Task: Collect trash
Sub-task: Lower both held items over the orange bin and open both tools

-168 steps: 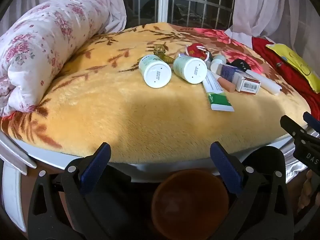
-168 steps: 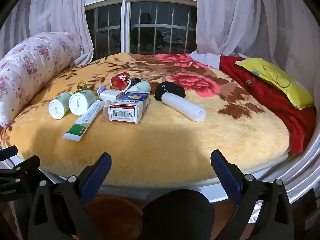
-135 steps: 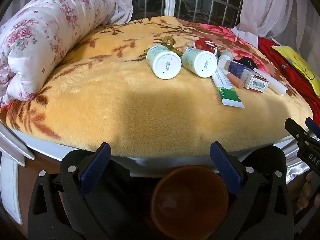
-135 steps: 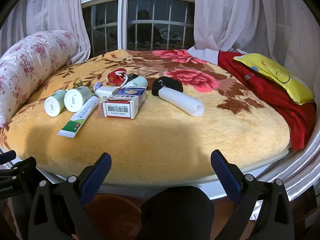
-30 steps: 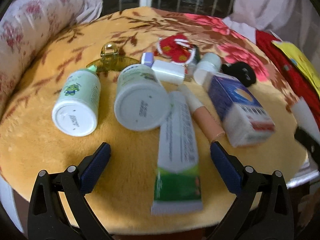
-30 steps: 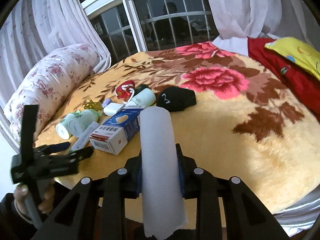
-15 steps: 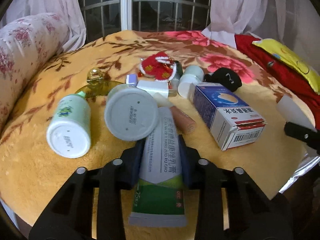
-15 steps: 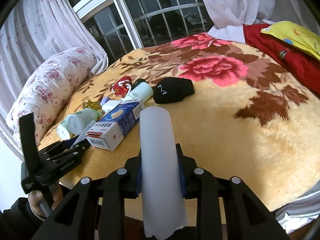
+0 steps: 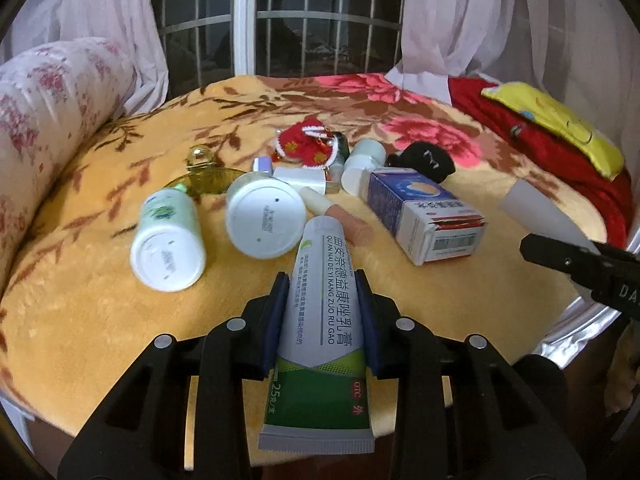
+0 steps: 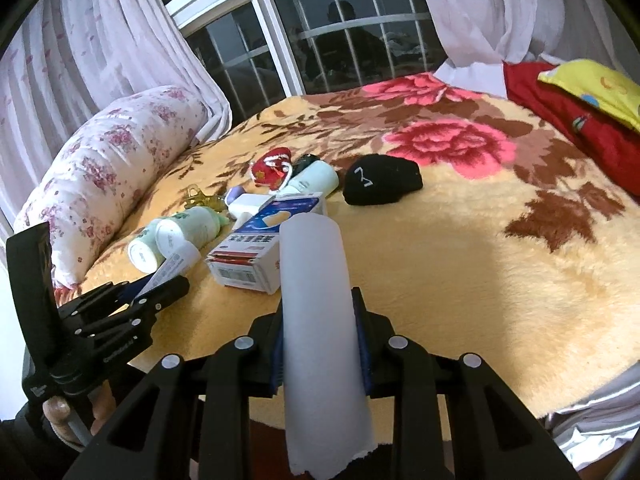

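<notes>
My left gripper [image 9: 322, 316] is shut on a white and green ointment tube [image 9: 320, 320] and holds it above the front of the bed. My right gripper [image 10: 320, 336] is shut on a white paper roll [image 10: 318, 312] held above the bed edge. The roll and right gripper also show at the right of the left wrist view [image 9: 540, 216]. On the yellow blanket [image 9: 80, 312] lie two white bottles [image 9: 168, 236] [image 9: 264, 214], a blue and white box [image 9: 424, 210], a pink stick [image 9: 348, 224], a red pouch [image 9: 308, 144] and a black sock [image 10: 380, 180].
A floral rolled quilt [image 10: 104, 176] lies along the left of the bed. A red cloth [image 10: 568, 120] and yellow pillow [image 10: 592, 84] lie at the right. A window with bars [image 9: 280, 32] and curtains stands behind. The bed's silver rim [image 10: 592, 412] runs along the front.
Earlier both grippers were open and empty below the bed edge. The right closed on the paper roll, then the left closed on the ointment tube. Both now hold their items lifted and drawn back.
</notes>
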`<state>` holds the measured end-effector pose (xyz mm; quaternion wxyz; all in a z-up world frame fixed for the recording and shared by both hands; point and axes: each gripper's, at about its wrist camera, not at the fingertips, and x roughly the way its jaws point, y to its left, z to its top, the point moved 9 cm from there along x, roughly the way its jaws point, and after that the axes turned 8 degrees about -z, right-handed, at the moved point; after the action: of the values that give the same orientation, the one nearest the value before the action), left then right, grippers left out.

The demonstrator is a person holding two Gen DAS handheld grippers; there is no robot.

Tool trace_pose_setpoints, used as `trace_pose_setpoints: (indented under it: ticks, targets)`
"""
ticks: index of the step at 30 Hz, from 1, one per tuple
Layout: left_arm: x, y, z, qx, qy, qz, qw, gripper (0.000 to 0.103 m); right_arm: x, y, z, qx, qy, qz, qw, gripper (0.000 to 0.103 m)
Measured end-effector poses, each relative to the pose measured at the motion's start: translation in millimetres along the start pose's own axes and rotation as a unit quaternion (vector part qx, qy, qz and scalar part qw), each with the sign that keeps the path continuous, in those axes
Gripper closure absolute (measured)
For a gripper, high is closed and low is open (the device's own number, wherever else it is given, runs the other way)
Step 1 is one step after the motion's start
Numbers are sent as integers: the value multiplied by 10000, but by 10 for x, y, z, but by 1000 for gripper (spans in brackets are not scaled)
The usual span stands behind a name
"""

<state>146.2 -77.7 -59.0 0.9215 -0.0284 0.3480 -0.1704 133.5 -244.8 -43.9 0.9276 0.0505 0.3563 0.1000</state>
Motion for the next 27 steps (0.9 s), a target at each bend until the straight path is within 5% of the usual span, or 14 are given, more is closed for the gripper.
trace_pose_setpoints:
  ticks: [5, 13, 21, 27]
  targets:
    - [-403, -129, -104, 63, -90, -23, 9999, 71, -303, 168, -122, -28, -114, 159, 9998, 75]
    - [-866, -167, -710, 19, 231, 100, 9997, 71, -617, 536, -637, -262, 156, 441, 9986, 74]
    - [-644, -91, -1462, -187, 1258, -86, 9918, 71, -481, 780, -1470, -489, 1070, 481, 9919, 74]
    - [-313, -64, -1808, -239, 1893, -162, 9815, 71, -176, 831, -1776, -545, 1564, 421, 9853, 74]
